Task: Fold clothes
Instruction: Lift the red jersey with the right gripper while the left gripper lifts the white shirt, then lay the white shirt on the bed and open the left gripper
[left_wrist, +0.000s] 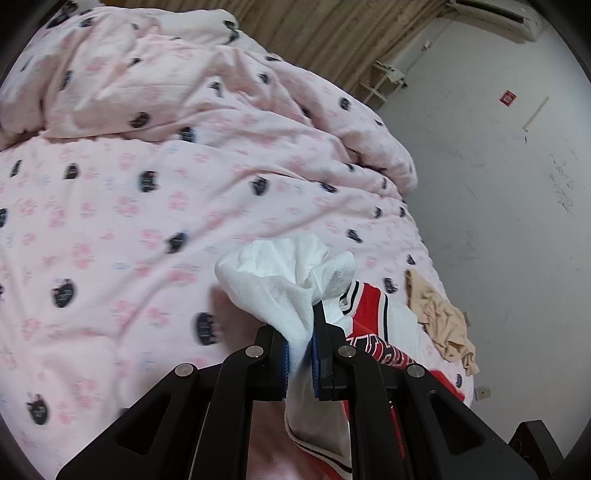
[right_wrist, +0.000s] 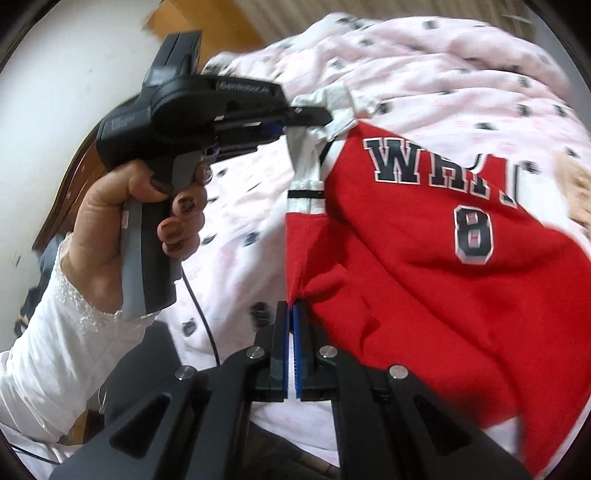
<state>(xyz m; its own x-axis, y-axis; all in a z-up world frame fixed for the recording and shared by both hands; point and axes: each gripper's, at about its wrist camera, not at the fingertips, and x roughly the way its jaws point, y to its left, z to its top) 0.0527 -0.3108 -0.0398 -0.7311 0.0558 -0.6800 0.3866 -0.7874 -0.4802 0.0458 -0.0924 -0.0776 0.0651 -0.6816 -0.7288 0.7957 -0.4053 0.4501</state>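
Jersey (right_wrist: 424, 258) in red with white trim, lettered "WH" and numbered 8 in dark characters edged white, lies spread over the bed (left_wrist: 110, 221) and is lifted at two points along its near edge. Left gripper (left_wrist: 300, 354) is clamped on a bunch of the garment's white fabric, which bulges out above the blue pads and hangs down between the black jaws; in the right wrist view the same gripper (right_wrist: 325, 116) reaches in from the left and pinches the white shoulder area. Right gripper (right_wrist: 290, 321) has its jaws drawn together with only a sliver between the blue pads, and the red side edge of the jersey gathers into folds right at the tips, consistent with a pinch on that edge. Left hand (right_wrist: 122, 221), with dark-painted nails, wraps the grey and black handle, one finger on the trigger; a white sleeve (right_wrist: 48, 350) covers the forearm, and a thin black cable (right_wrist: 201, 314) trails down from the handle. Bed covering is pink with a dark repeating motif, and a rumpled quilt (left_wrist: 166, 85) of the same print is heaped at the far end. Beige garment (left_wrist: 439, 321) lies crumpled at the bed's edge, just beside the jersey. White wall (left_wrist: 498, 184) stands beyond the bed, marked with scuffs.
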